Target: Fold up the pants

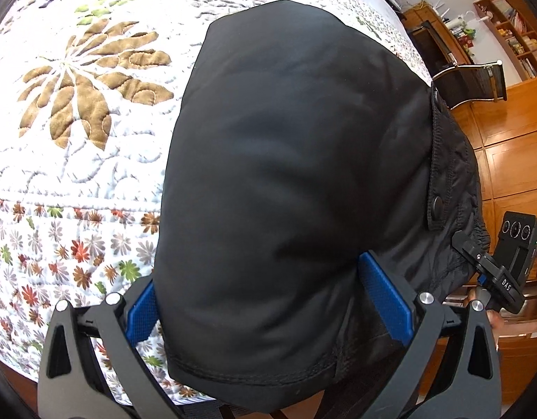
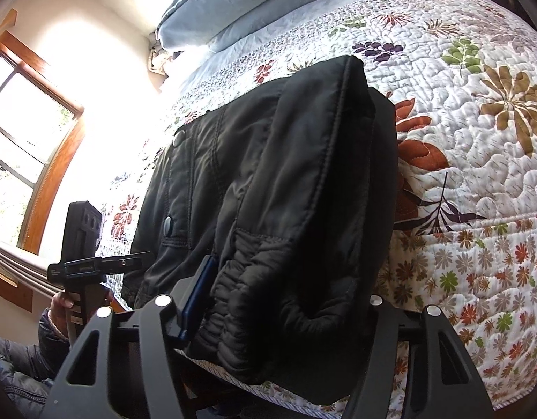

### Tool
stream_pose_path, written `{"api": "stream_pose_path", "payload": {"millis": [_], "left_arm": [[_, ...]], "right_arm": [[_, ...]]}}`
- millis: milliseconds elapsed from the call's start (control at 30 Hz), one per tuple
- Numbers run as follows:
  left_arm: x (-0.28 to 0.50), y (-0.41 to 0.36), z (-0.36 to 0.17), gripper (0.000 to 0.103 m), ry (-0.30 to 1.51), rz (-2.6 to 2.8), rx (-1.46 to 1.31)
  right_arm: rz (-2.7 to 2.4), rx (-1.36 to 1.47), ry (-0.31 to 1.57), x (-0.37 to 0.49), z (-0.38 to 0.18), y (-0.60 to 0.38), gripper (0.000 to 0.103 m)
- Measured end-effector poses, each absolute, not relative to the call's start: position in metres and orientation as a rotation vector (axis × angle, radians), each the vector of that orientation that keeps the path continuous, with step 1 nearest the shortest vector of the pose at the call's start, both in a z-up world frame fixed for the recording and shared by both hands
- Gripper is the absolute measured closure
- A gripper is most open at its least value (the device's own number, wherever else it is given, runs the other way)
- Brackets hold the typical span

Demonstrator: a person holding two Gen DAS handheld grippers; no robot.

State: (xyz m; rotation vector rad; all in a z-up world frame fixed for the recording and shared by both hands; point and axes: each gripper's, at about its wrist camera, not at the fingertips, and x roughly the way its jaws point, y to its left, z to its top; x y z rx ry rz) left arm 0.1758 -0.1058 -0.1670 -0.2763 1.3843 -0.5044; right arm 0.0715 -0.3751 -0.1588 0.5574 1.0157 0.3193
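Gripping the bulky folded pants (image 1: 285,174) over the bed (image 1: 76,160), both grippers (image 1: 268,300) (image 2: 278,307) clench soft, slippery padded fabric; waistband holds best.

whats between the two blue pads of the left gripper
A bunched fold of the black pants fills the gap between the left gripper's blue pads, hem hanging below them. The left wrist view shows it.

The pants (image 1: 285,174) are black, smooth woven cloth with a faint sheen, quilted and gathered at the waistband, with dull metal snaps. The quilt (image 1: 76,160) is matt, puckered stitched cotton. The left gripper (image 1: 268,300) has matt dark plastic arms, rough-textured blue pads (image 1: 387,300) and shiny metal pins. The floor (image 1: 512,160) is glossy wood.
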Motion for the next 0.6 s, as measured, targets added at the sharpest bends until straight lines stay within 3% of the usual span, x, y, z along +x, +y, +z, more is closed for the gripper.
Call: {"api": "stream_pose_path", "payload": {"millis": [600], "left_arm": [[0.251, -0.067, -0.152, 0.002, 1.305, -0.405, -0.239]], "right_arm": [[0.394, 0.551, 1.011, 0.179, -0.162, -0.338, 0.041]]}}
